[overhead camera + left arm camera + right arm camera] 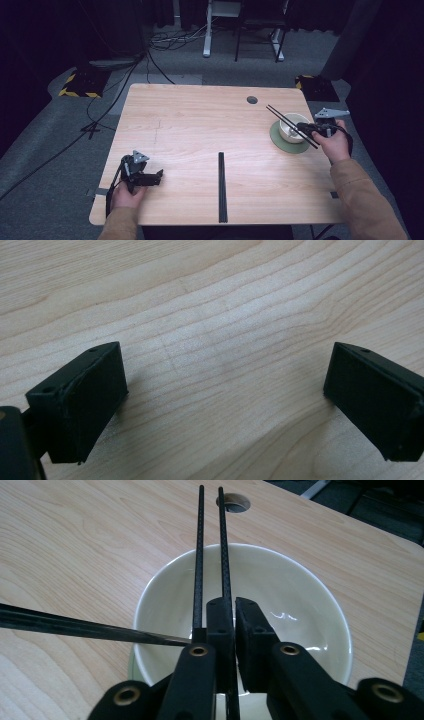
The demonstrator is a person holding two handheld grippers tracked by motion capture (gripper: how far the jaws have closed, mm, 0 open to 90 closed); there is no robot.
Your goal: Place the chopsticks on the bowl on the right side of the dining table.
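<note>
I hold the chopsticks (210, 545) pinched in my right gripper (234, 610) over the white bowl (310, 610) near the table's (200, 125) far right corner, probably to rest them level across its rim, lowering slowly, while my left gripper (225, 390) idles wide apart.

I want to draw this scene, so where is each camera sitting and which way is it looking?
High view: above the person's side, looking forward and down on the pale wooden table; forearms and both hands show.
Left gripper view: on the left tongs, looking down at bare table; open black jaws show.
Right gripper view: on the right tongs, facing the round white bowl.
Shared: high and right views both show bowl and thin black chopsticks.
</note>
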